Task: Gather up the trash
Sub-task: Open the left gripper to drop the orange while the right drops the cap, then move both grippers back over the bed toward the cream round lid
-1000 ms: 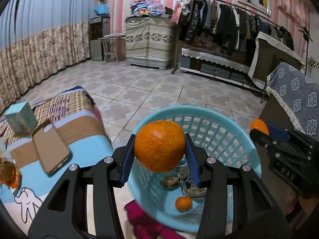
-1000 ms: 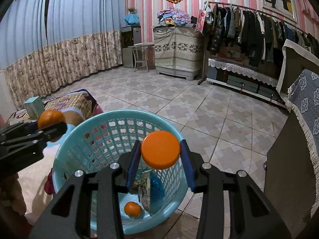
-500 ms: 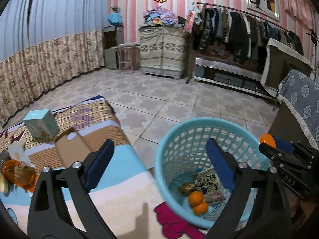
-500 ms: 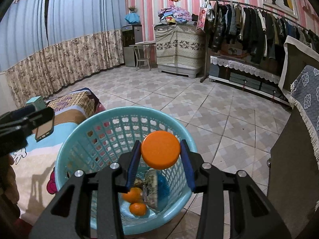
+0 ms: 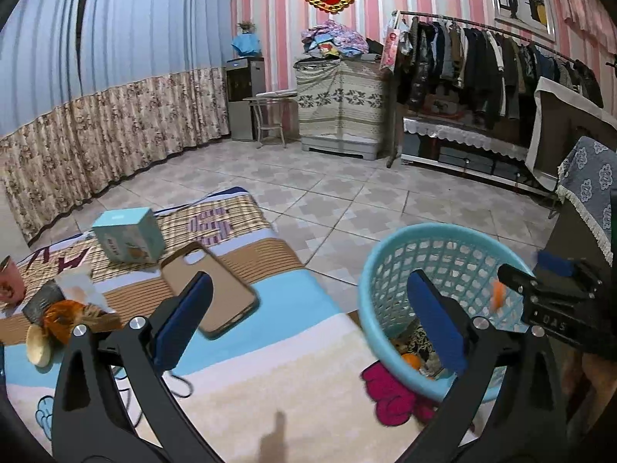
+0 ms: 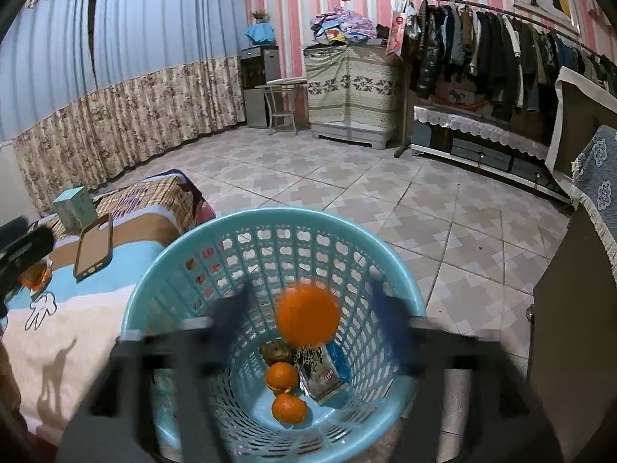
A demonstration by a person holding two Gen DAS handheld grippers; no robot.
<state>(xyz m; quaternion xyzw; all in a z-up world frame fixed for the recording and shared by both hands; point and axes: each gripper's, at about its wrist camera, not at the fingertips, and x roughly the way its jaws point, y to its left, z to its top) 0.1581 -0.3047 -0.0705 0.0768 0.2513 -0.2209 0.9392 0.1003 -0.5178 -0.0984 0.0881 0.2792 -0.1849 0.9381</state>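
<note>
A light-blue plastic basket stands on the floor beside the bed. In it lie two oranges, a brown scrap and a snack wrapper. My right gripper is open above the basket, blurred by motion. An orange piece is in mid-air between its jaws, free of both, falling into the basket; it also shows as an orange streak in the left wrist view. My left gripper is open and empty over the bed's edge, left of the basket.
On the bed lie a phone case, a teal box, and crumpled wrappers and tissue at the left. A cloth-covered cabinet stands right of the basket. Tiled floor stretches beyond.
My left gripper dropped its orange into the basket, opened and swung left over the bed. My right gripper has just opened and its orange piece is falling.
</note>
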